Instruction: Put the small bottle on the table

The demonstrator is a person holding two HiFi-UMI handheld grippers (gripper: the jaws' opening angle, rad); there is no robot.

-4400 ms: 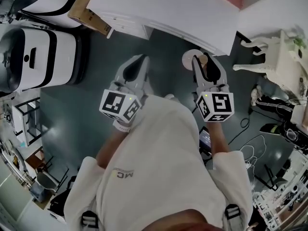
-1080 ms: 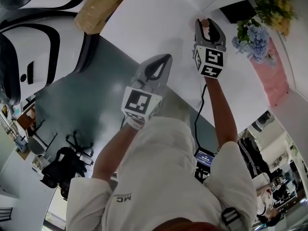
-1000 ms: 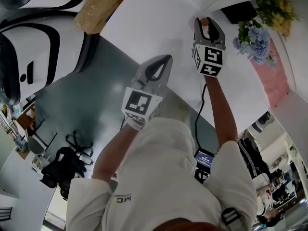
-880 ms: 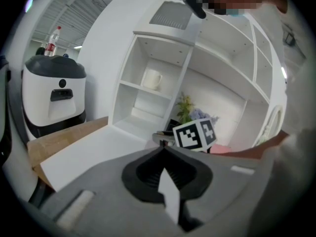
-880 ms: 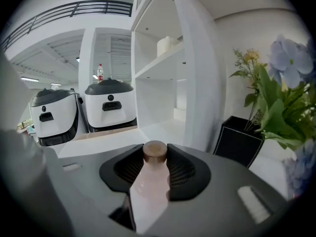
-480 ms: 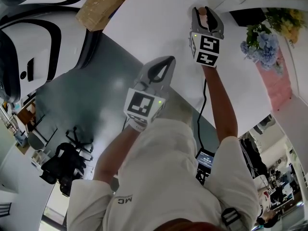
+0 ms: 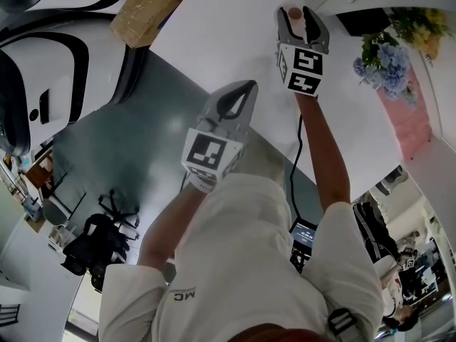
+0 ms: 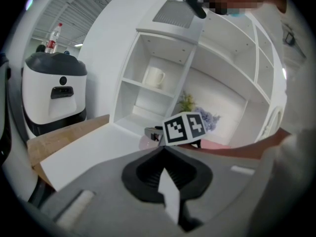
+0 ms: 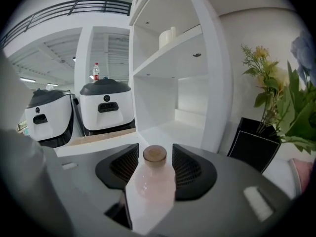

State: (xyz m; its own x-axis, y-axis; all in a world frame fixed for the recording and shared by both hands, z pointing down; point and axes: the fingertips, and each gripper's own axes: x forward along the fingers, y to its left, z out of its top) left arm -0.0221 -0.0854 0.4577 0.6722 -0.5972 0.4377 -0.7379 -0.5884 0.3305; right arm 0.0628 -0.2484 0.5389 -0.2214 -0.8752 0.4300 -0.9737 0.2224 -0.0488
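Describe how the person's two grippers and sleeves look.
The left gripper and the right gripper have grey tapered shells with black ribbed pads. Each carries a white cube printed with black square markers. The person wears a white short-sleeved shirt.

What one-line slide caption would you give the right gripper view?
The right gripper is opening its jaws, a small pink bottle upright between them, white shelves ahead.
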